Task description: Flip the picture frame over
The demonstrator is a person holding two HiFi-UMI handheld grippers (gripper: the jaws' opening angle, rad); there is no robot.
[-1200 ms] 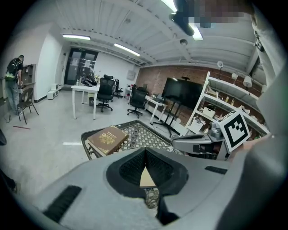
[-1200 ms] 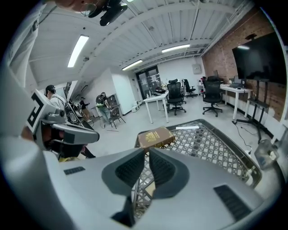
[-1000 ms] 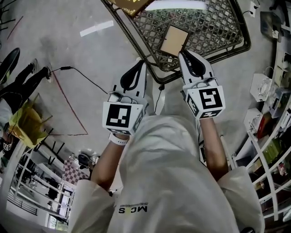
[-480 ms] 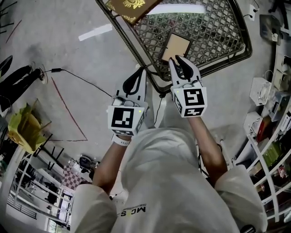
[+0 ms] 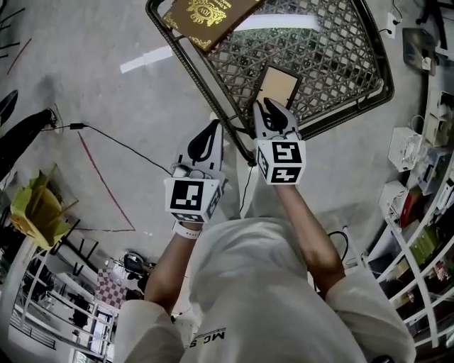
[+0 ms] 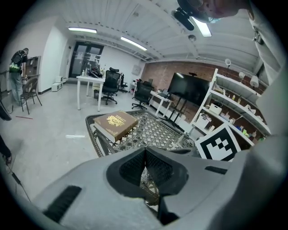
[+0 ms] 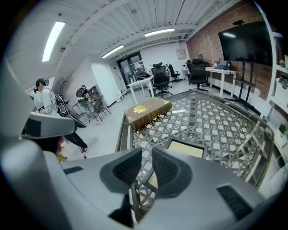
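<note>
The picture frame (image 5: 279, 86), dark-edged with a beige panel, lies flat on the metal lattice table (image 5: 333, 49). My right gripper (image 5: 272, 108) hovers over the table's near edge with its tips just short of the frame's near side. Its jaws stand a narrow gap apart with nothing between them. In the right gripper view the frame (image 7: 186, 148) lies just beyond the right gripper (image 7: 145, 167). My left gripper (image 5: 206, 136) hangs off the table over the floor, to the left of the rim, jaws closed together and empty. The left gripper view shows the left gripper (image 6: 145, 155) but not the frame.
A brown book with gold print (image 5: 206, 14) lies on the table's far left corner, also the book (image 7: 147, 111). A black cable (image 5: 120, 131) and red line run over the floor at left. Shelves (image 5: 425, 177) stand at right. People (image 7: 45, 101) stand in the background.
My right gripper has moved left and forward over the table rim, closer to the frame. The left gripper has hardly moved. The head view has shifted so the table sits lower in the picture.
</note>
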